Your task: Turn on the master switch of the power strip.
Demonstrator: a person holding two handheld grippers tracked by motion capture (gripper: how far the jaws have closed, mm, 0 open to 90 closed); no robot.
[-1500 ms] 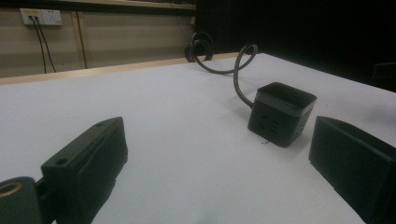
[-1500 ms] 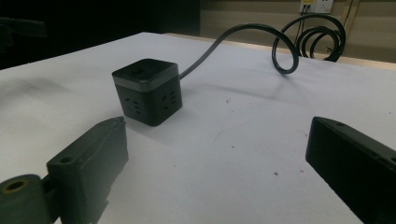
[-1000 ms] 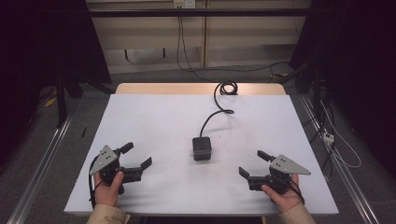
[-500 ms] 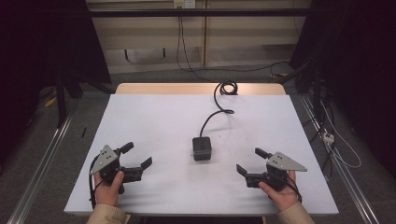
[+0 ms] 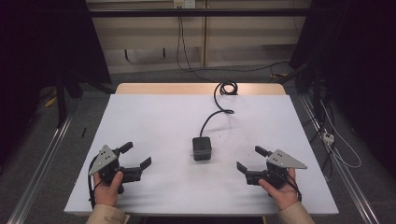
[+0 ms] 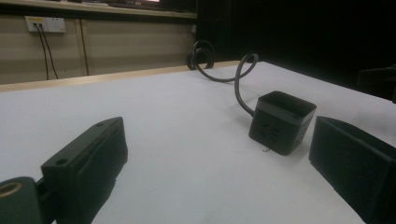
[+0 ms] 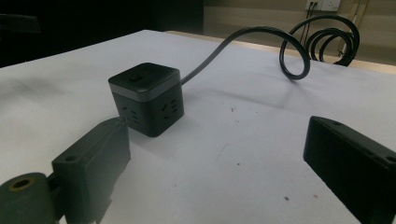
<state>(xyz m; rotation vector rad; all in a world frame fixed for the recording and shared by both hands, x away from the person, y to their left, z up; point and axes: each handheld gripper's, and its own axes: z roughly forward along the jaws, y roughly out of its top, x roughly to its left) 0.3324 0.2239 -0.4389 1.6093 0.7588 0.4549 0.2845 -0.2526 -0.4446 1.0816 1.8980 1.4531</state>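
We see a black cube-shaped power socket (image 5: 201,148) sitting flat on the white table (image 5: 154,116), near the middle and a little toward the person's side. In the right gripper view the cube (image 7: 145,97) shows outlet slots on its side faces and a small button on top; in the left gripper view it (image 6: 281,120) stands to the right of centre, just beyond the right-hand jaw. A black cable (image 5: 215,109) leaves the far face of the cube, curves across the white surface and ends in a small coil (image 5: 227,87) at the table's far edge, where a strip of bare wood shows.

On either side of the cube we find the two grippers, both well apart from it and touching nothing. The left gripper (image 5: 137,157) is held low over the table's near left part, its jaws spread wide and pointed toward the cube. The right gripper (image 5: 247,158) is held over the near right part, likewise with its jaws wide and empty, aimed inward at the cube. Each gripper is carried by a hand (image 5: 108,186) in a beige sleeve coming in from the near edge, and each bears a grey three-cornered plate on top.

Beyond the table we make out a pale wall with a socket plate (image 5: 183,3) and thin cables hanging down from it.
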